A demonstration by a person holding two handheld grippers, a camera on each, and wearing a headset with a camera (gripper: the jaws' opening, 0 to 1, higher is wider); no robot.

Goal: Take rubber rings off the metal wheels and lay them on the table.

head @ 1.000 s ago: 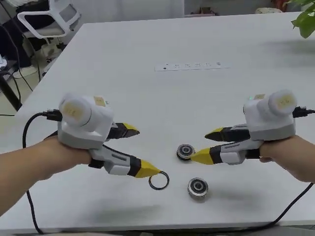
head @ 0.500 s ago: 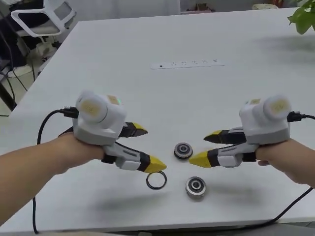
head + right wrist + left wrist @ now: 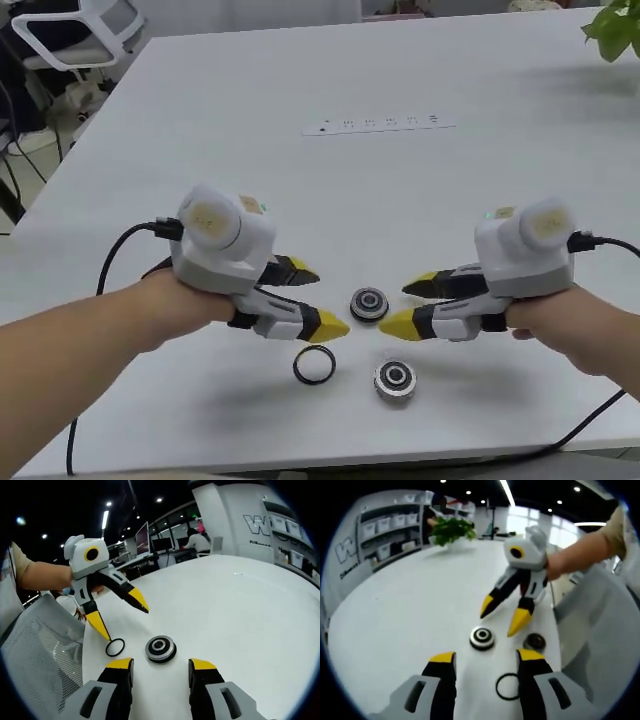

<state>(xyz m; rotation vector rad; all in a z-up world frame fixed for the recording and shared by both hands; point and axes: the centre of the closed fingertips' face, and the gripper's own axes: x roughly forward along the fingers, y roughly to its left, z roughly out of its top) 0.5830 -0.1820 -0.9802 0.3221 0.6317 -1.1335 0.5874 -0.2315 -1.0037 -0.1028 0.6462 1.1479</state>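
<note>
Nearest the front edge, a small round metal wheel with a dark hub [image 3: 395, 380] lies flat on the white table [image 3: 480, 180]. Just to its left a thin black rubber ring [image 3: 314, 365] lies loose and flat on the table, touching neither wheel. Just beyond the ring is the left claw [image 3: 320, 298], its yellow-tipped jaws apart and holding nothing, the lower tip close over the ring's far side. Facing it from the right, the right claw [image 3: 402, 305] is likewise spread and empty. Between the two claws' tips a second metal wheel [image 3: 369, 304] lies flat, touched by neither. Whether either wheel wears a rubber ring I cannot tell. Farther back, a white socket strip [image 3: 380, 124] is set in the table. Beyond the far edge stand a white office chair [image 3: 70, 40] at the left and a green leafy plant [image 3: 612, 30] at the right.
</note>
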